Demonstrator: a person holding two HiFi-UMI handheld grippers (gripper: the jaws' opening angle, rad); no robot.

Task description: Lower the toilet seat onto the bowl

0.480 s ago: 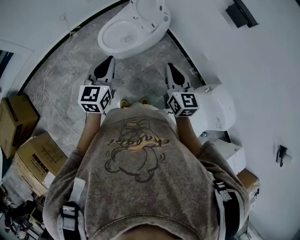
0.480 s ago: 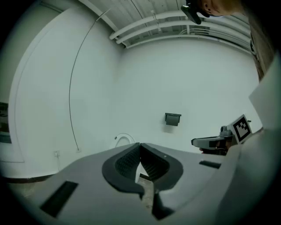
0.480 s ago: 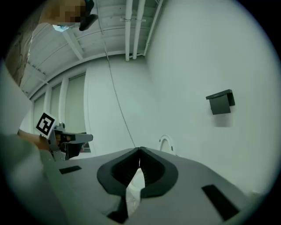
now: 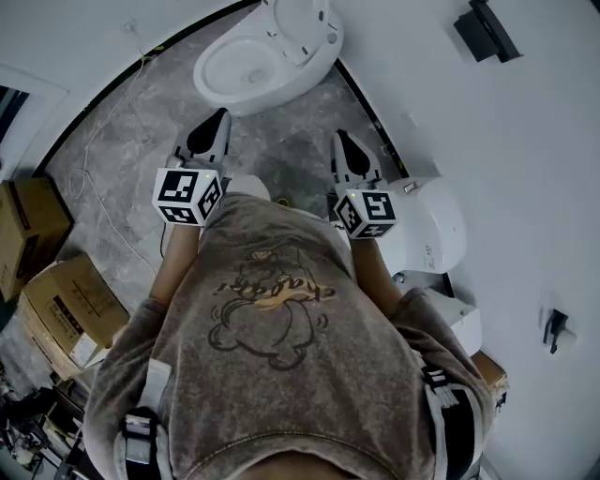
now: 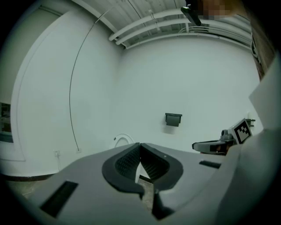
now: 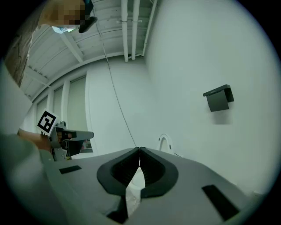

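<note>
The white toilet (image 4: 246, 70) stands at the far end of the grey stone floor, its bowl uncovered and its seat and lid (image 4: 298, 23) raised at the back. My left gripper (image 4: 221, 118) and right gripper (image 4: 339, 135) are held side by side, well short of the bowl. Both are shut with nothing in them. In the left gripper view the jaws of my left gripper (image 5: 140, 144) meet at the tip, and a white arc of the raised seat (image 5: 124, 138) shows behind them. The right gripper (image 6: 139, 149) is likewise closed in front of the seat's arc (image 6: 165, 141).
Cardboard boxes (image 4: 37, 220) stand along the left wall. A white rounded appliance (image 4: 433, 225) stands at the right, close to my right gripper. A thin cable (image 4: 98, 150) trails over the floor. A black fixture (image 4: 483, 28) hangs on the right wall.
The person has shifted a little forward; the shoes seen earlier are now hidden under the shirt. Both grippers stay shut in the same pose.
</note>
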